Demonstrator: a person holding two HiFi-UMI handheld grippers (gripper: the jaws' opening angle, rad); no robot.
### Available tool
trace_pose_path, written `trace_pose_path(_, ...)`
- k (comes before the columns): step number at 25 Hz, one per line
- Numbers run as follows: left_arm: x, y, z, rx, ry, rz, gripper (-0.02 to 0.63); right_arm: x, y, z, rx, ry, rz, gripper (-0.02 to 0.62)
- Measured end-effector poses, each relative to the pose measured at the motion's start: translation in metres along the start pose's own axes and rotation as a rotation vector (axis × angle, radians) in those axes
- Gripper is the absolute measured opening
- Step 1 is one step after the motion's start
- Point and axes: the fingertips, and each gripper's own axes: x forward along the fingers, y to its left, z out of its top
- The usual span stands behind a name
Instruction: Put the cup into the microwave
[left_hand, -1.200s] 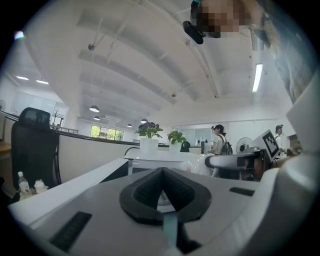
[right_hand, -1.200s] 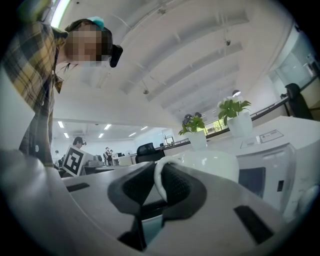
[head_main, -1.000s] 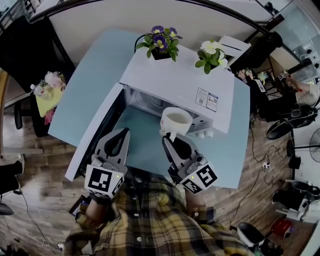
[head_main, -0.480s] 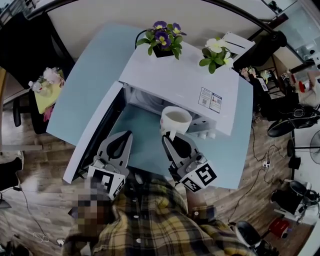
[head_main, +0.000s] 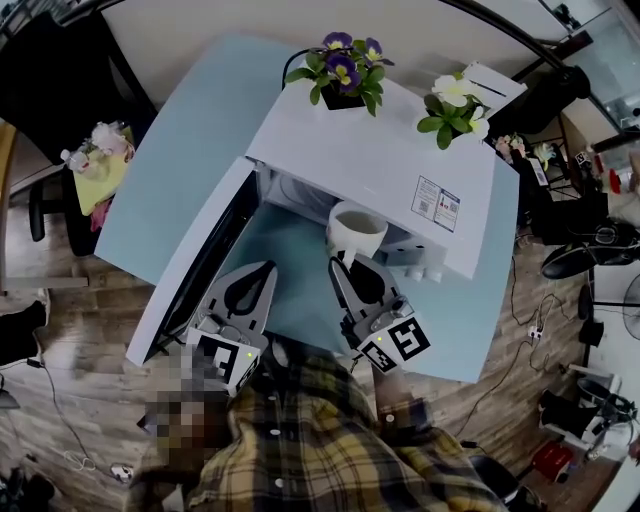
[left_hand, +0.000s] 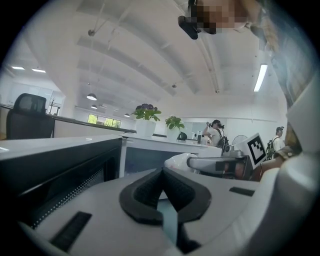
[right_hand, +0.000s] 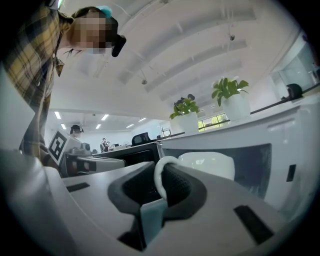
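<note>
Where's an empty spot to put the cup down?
The blue table is bare in front of the microwave, between its open door and the held cup, and left of the door too. The microwave's top is free in the middle; its back edge is crowded by two flower pots.

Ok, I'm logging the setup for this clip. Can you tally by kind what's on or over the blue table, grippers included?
Microwave: 1
Cup: 1
Potted plants: 2, one with purple flowers and one with white flowers
Grippers: 2, the left gripper and the right gripper
Total: 6
</note>
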Motion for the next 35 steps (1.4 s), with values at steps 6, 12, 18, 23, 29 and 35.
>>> trace_pose_path(6,0.008,-0.010,-0.009,-0.020,0.042,-0.035,-0.009,0.008,-0.013,-0.009,-0.014,0.004,-0.028,0.055)
trace_pose_path(12,0.009,-0.018,-0.015,-0.013,0.049,-0.051,-0.009,0.018,-0.029,-0.020,-0.057,0.018,-0.059,0.055)
trace_pose_path(18,0.009,-0.020,-0.019,-0.017,0.048,-0.046,-0.009,0.031,-0.041,-0.033,-0.085,0.020,-0.086,0.055)
trace_pose_path(23,0.006,-0.026,-0.026,-0.013,0.071,-0.059,-0.008,0.043,-0.046,-0.039,-0.111,0.021,-0.082,0.057)
trace_pose_path(29,0.002,-0.029,-0.029,-0.021,0.078,-0.051,-0.009,0.056,-0.051,-0.040,-0.154,0.014,-0.076,0.057)
trace_pose_path(35,-0.002,-0.025,-0.032,-0.028,0.072,-0.034,-0.009,0.065,-0.056,-0.042,-0.172,-0.006,-0.095,0.057)
